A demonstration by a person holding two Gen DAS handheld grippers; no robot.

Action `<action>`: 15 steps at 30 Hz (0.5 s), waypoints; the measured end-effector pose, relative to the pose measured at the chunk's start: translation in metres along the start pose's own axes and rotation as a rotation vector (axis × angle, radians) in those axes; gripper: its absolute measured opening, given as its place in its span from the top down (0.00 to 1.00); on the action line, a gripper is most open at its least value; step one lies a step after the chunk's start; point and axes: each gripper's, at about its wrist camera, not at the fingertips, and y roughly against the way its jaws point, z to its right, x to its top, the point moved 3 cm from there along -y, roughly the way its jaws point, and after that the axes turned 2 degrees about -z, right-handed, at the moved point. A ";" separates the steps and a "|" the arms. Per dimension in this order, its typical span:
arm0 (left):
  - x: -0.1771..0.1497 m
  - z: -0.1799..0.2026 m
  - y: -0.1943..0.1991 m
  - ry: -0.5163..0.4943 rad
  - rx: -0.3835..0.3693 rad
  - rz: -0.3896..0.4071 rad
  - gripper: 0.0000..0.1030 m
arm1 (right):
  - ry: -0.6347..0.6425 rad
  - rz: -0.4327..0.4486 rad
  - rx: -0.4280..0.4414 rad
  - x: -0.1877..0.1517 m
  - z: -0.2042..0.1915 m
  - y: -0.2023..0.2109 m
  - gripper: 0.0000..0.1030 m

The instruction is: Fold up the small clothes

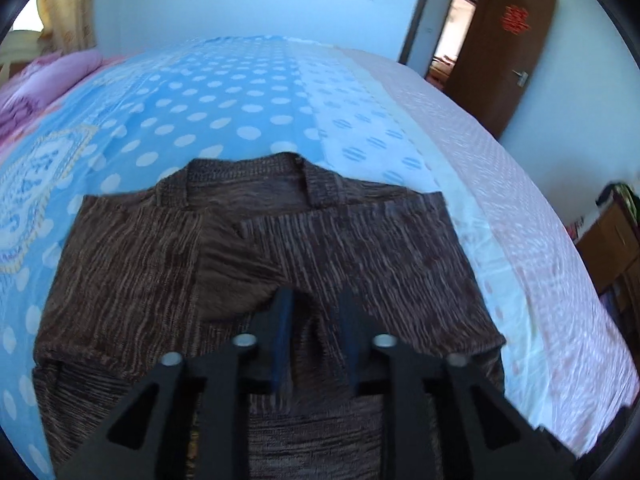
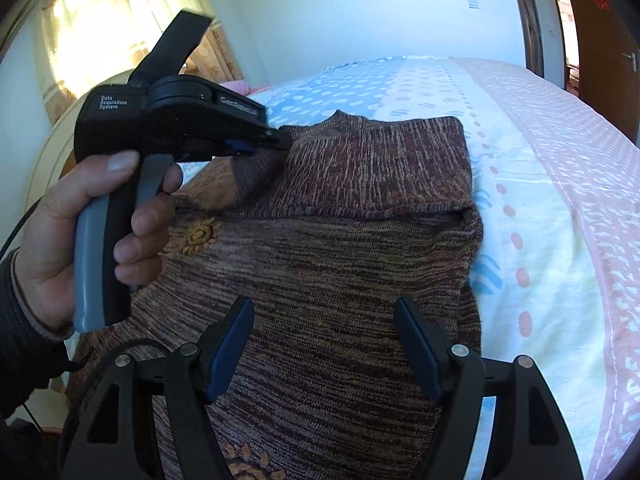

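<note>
A brown knitted sweater [image 1: 256,264] lies on the bed with both sleeves folded in over its body; it also shows in the right wrist view [image 2: 352,240]. My left gripper [image 1: 316,300] hovers over the sweater's middle, jaws a little apart, with a fold of knit between the blue pads. In the right wrist view the left gripper [image 2: 276,144] is at the sweater's left shoulder, seemingly pinching the folded sleeve there. My right gripper [image 2: 324,312] is wide open above the sweater's lower body, holding nothing.
The bed [image 1: 224,92] has a blue polka-dot sheet with a pink band [image 1: 500,184] along its right side. A pink pillow [image 1: 60,72] lies at the far left. A brown door [image 1: 508,44] stands open at the back right. A wooden cabinet [image 1: 612,236] is beside the bed.
</note>
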 end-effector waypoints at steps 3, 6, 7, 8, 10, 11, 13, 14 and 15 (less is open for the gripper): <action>-0.003 -0.009 0.039 -0.070 0.019 0.131 0.21 | -0.017 0.000 0.018 0.000 0.003 -0.001 0.29; -0.007 -0.045 0.070 -0.154 0.172 0.256 0.02 | -0.028 0.012 0.024 0.000 0.005 0.002 0.29; -0.008 -0.066 0.071 -0.165 0.271 0.272 0.02 | -0.033 0.015 0.029 0.001 0.005 0.003 0.29; -0.009 -0.087 0.068 -0.163 0.351 0.267 0.02 | -0.038 0.015 0.038 0.002 0.006 0.004 0.29; -0.009 -0.131 0.054 -0.121 0.455 0.206 0.03 | -0.054 0.015 0.051 0.007 0.005 0.007 0.29; -0.010 -0.152 0.045 -0.092 0.465 0.157 0.04 | -0.059 0.017 0.061 0.012 0.003 0.009 0.29; -0.014 -0.182 0.026 -0.060 0.470 0.069 0.09 | -0.049 0.036 0.072 0.025 -0.004 0.015 0.29; -0.017 -0.191 0.018 -0.058 0.494 0.040 0.10 | -0.034 0.038 0.061 0.033 -0.009 0.015 0.29; -0.020 -0.194 0.010 -0.067 0.517 0.015 0.10 | -0.015 0.021 0.040 0.046 -0.016 0.011 0.29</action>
